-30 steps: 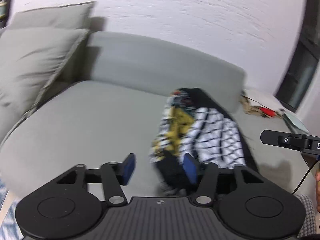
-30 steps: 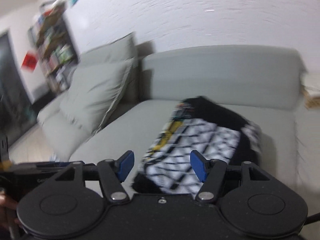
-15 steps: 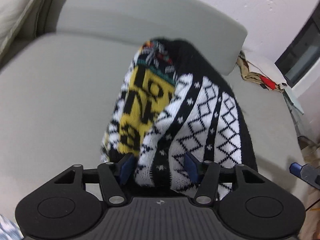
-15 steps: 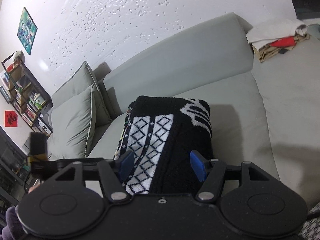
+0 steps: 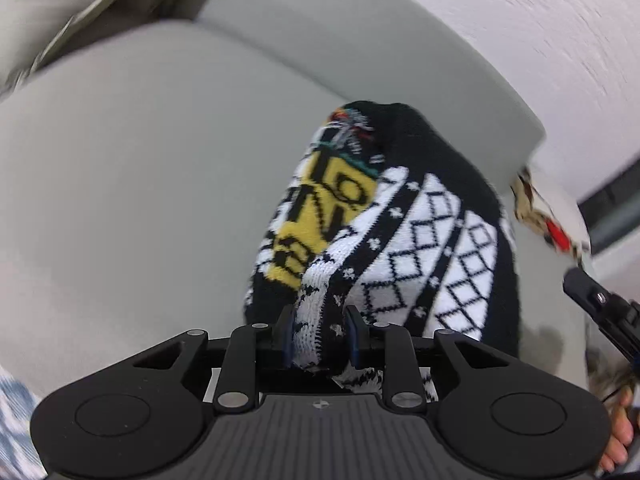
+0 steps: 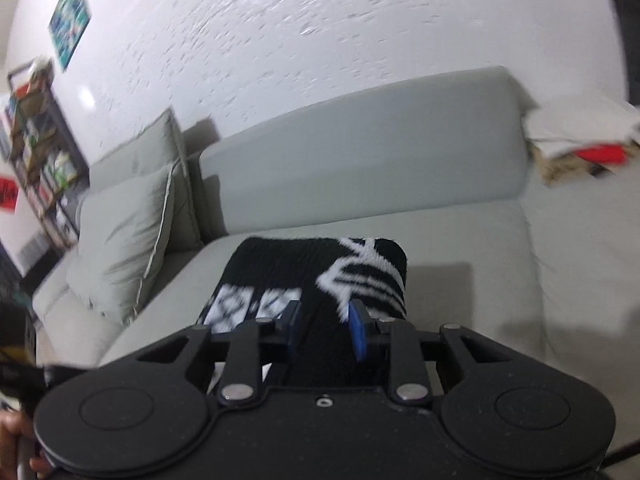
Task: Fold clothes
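A folded black-and-white knit sweater [image 5: 424, 248] with a yellow patch lies on the grey sofa seat [image 5: 140, 184]. My left gripper [image 5: 320, 338] is at its near edge, and its jaws are closing with a bunched fold of knit filling the gap and touching both blue pads. In the right wrist view the same sweater [image 6: 320, 264] lies ahead. My right gripper [image 6: 325, 330] has its jaws closing too, with black fabric packed between the pads. The right gripper's body [image 5: 600, 312] shows at the right rim of the left wrist view.
Two grey cushions [image 6: 128, 216] lean at the sofa's left end, with a bookshelf [image 6: 36, 148] behind them. A pile of other clothes [image 6: 580, 148] lies beyond the sofa back on the right. The sofa backrest [image 6: 360, 152] stands just behind the sweater.
Both grippers came down and forward onto the sweater's near edge. Their jaws went from wide apart to narrow, with fabric now between the pads.
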Available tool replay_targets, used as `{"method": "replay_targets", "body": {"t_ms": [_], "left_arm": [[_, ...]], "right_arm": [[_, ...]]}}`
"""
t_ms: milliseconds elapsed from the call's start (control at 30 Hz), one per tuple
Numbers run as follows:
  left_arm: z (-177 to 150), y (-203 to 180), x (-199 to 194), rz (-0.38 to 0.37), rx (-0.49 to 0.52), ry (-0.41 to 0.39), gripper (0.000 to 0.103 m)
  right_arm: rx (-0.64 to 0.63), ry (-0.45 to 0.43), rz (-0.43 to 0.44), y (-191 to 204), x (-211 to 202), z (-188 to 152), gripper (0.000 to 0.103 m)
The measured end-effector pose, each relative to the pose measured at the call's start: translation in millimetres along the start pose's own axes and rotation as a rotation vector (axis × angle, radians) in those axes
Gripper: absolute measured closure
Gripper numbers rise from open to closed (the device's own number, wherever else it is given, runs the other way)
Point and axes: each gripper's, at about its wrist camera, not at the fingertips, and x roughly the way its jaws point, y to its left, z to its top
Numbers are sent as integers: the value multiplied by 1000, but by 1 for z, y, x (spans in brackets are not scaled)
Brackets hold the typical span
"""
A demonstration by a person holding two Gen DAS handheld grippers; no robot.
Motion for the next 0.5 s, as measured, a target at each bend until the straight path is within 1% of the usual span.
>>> {"method": "replay_targets", "body": {"t_ms": [33,100,133,200,333,433,500], "left_arm": [[0,8,-1,-8,-16,-6,77],[2,15,-2,-4,-7,-16,76],[4,18,-1,-4,-3,-16,75],[7,24,3,-6,-1,-15,74],[15,35,16,-7,-14,-11,71],[22,42,27,-11,-25,-4,69],[25,44,30,-9,-24,0,69]], "right_arm": [[-38,12,-10,9,15,6,77],[-79,56,-13,25,43,17,77],[-97,87,-12,34,58,23,77],[-157,153,-47,54,91,32,77],[-205,387,-157,68,172,32,77],[-183,461,-188,63,210,24,77],[-170,475,-193,61,219,23,77]]}}
